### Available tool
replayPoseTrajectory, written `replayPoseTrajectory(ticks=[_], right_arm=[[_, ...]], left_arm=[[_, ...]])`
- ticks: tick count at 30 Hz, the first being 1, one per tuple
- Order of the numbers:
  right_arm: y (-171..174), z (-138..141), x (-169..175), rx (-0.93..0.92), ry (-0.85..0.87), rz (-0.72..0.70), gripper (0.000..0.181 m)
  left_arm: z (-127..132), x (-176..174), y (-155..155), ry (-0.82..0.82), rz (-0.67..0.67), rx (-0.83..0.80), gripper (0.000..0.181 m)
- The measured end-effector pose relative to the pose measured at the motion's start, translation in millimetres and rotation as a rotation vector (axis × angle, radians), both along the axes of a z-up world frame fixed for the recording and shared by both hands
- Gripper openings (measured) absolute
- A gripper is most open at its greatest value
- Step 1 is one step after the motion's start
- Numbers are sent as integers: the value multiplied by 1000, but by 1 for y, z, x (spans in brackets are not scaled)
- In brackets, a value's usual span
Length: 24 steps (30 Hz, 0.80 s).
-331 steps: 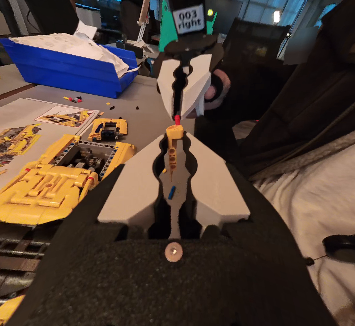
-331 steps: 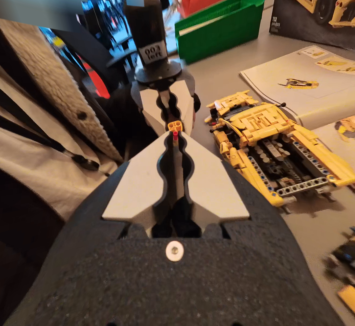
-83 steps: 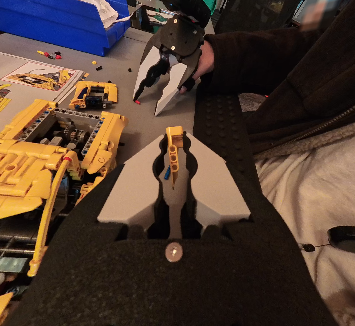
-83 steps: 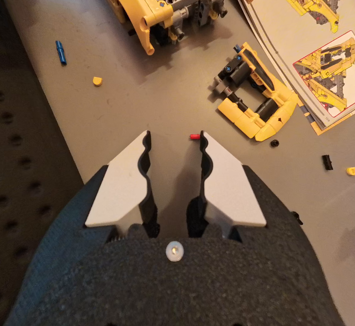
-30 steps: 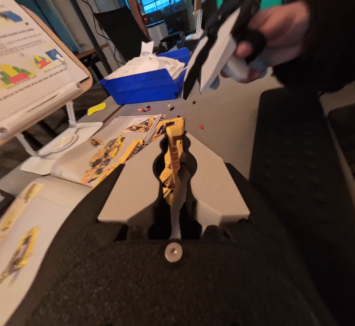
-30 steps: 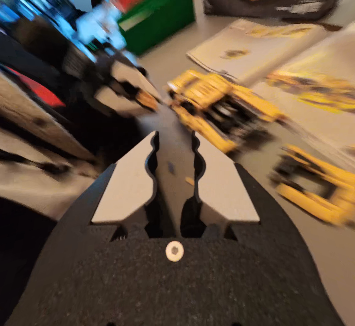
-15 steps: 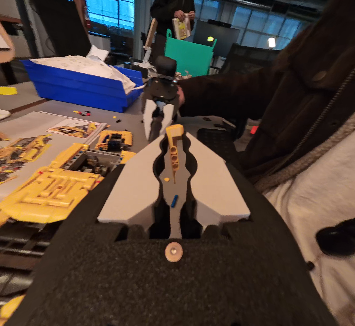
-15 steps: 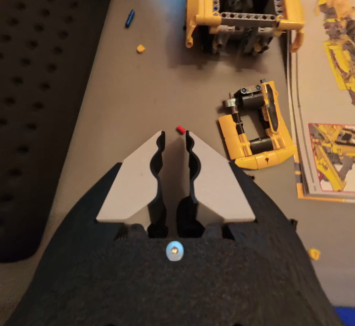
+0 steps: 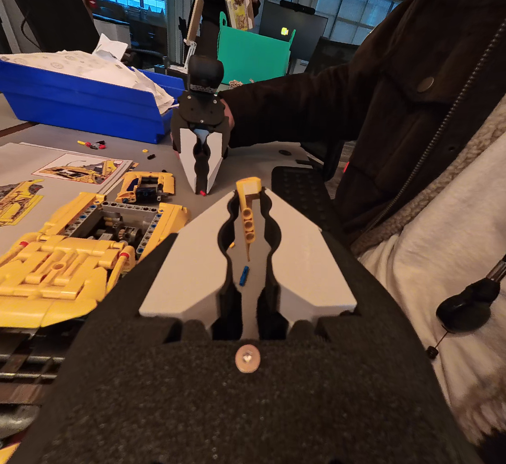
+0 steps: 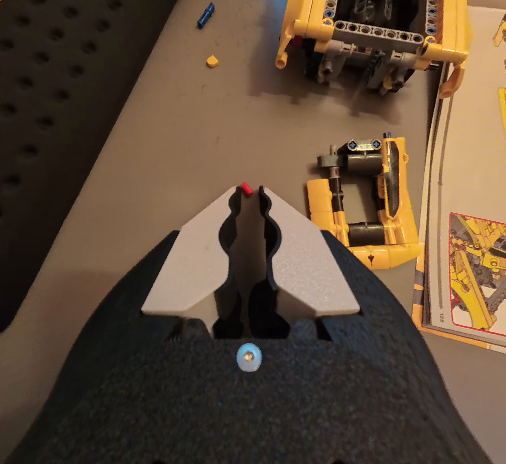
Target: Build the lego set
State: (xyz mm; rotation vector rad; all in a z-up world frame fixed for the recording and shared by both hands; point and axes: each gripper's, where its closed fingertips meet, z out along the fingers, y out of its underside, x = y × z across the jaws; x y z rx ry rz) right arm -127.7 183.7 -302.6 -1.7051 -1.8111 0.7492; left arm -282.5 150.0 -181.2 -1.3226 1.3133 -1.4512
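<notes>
Red, tiny and rigid, the pin (image 10: 246, 188) lies on the grey table (image 10: 175, 133) between the right gripper (image 10: 248, 189) tips, jaws narrowed, not yet clamped; it looks light and prone to roll, best pinched mid-shaft. The left gripper (image 9: 247, 190) clamps a yellow beam (image 9: 247, 221). Open table on the left; the yellow subassembly (image 10: 364, 204) sits near on the right.

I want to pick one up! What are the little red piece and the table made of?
The little red piece looks like hard, smooth plastic: bright even colour, crisp moulded edges. The table looks like matte grey plastic or laminate, with faint scuffs and a soft sheen; which one, the look leaves open.
</notes>
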Motion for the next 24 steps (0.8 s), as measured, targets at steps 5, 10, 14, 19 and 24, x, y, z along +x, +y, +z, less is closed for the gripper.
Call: replayPoseTrajectory(ticks=[5, 10, 14, 19, 24], right_arm=[[-5, 0, -1, 14, -5, -1, 10], [-6, 0, 0, 30, 12, -24, 8], [-6, 0, 1, 52, 18, -39, 5], [-8, 0, -1, 84, 13, -54, 5], [-4, 19, -18, 59, -69, -189, 5]], left_arm=[[-2, 1, -2, 11, -5, 3, 14], [-2, 1, -1, 12, 1, 5, 14], [-2, 0, -2, 12, 3, 7, 14], [-4, 2, -1, 26, 13, 17, 14], [-15, 4, 11, 83, 84, 41, 14]])
